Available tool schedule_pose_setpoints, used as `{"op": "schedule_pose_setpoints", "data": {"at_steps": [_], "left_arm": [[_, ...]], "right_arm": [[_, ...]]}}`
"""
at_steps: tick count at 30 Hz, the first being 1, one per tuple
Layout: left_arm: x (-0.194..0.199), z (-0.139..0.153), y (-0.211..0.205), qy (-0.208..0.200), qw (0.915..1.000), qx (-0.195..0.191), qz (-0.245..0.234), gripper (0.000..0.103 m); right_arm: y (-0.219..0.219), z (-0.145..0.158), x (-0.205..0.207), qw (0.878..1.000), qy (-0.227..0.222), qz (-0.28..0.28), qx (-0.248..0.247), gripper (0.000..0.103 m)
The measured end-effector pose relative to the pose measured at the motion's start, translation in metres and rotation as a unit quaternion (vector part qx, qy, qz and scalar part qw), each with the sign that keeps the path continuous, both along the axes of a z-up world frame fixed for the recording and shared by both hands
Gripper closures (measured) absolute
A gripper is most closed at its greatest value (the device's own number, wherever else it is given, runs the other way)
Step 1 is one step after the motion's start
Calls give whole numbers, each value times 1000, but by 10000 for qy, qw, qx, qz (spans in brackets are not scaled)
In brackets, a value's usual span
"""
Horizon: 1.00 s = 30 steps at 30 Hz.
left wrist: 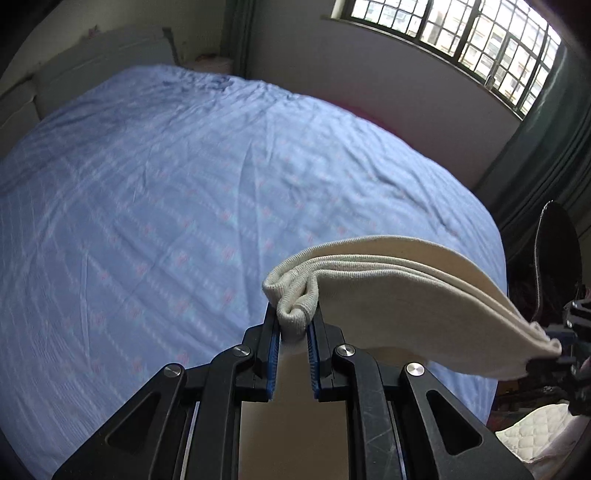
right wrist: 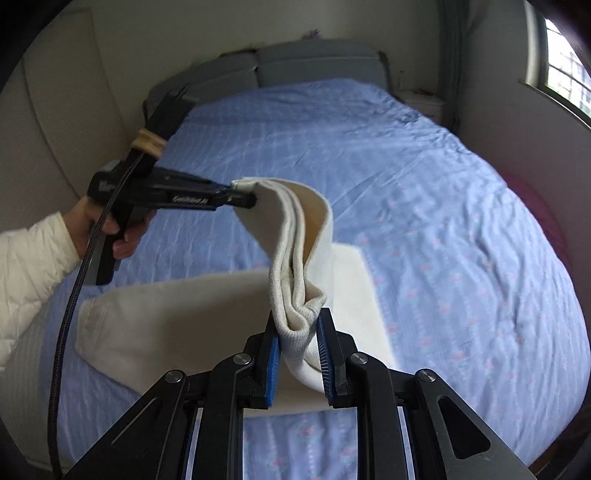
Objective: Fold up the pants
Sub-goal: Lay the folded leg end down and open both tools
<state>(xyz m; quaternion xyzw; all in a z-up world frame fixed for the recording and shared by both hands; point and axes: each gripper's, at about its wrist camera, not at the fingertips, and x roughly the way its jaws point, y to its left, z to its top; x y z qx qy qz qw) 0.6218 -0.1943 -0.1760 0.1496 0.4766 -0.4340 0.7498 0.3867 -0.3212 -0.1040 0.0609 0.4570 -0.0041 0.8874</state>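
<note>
The cream pants (right wrist: 173, 317) lie partly on the blue bed sheet (right wrist: 443, 221), with their ribbed cuff end lifted. My left gripper (left wrist: 294, 321) is shut on one corner of the cuff end (left wrist: 406, 295). It also shows in the right wrist view (right wrist: 240, 195), held by a hand in a white sleeve. My right gripper (right wrist: 298, 325) is shut on the other corner of the cuff end (right wrist: 295, 229). It shows at the right edge of the left wrist view (left wrist: 554, 347). The layered cuff edge hangs stretched between the two grippers, above the bed.
The blue bed sheet (left wrist: 166, 203) covers the whole bed. A grey headboard (right wrist: 314, 62) stands at the far end. A barred window (left wrist: 461, 33) and green curtain (left wrist: 546, 158) are on the right. A dark chair (left wrist: 557, 251) stands off the bed's right edge.
</note>
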Motion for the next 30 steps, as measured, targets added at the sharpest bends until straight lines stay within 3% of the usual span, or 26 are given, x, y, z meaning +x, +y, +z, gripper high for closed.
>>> {"op": "schedule_pose_setpoints", "data": {"at_steps": [6,14,17,21,24,27,30], "left_arm": [[-6,-61,55,283,9994,55,192,88],[-21,-104,117,383,9979,223,468,88],[-27,-108,136,327,9966,385,654,88],[-41,-105,168,378,9933,485,980,70],[-56,-102,186,477,9896,451,1279,67],[-71,-94,194,737,9849,41,1568,62],[-77,-87,187,966,9803,-405,1674,60]], "right_arm": [[75,-62,4,9971,631,428,67,83],[128,-117,0,9876,1268,924,-39,82],[137,-132,-1,9834,1445,1090,-110,82],[149,-147,3,9773,1654,1304,-232,82],[161,-158,-2,9687,1922,1565,-119,78],[168,-158,-12,9499,2290,1928,895,77],[161,-137,-17,9625,1926,1707,863,74]]}}
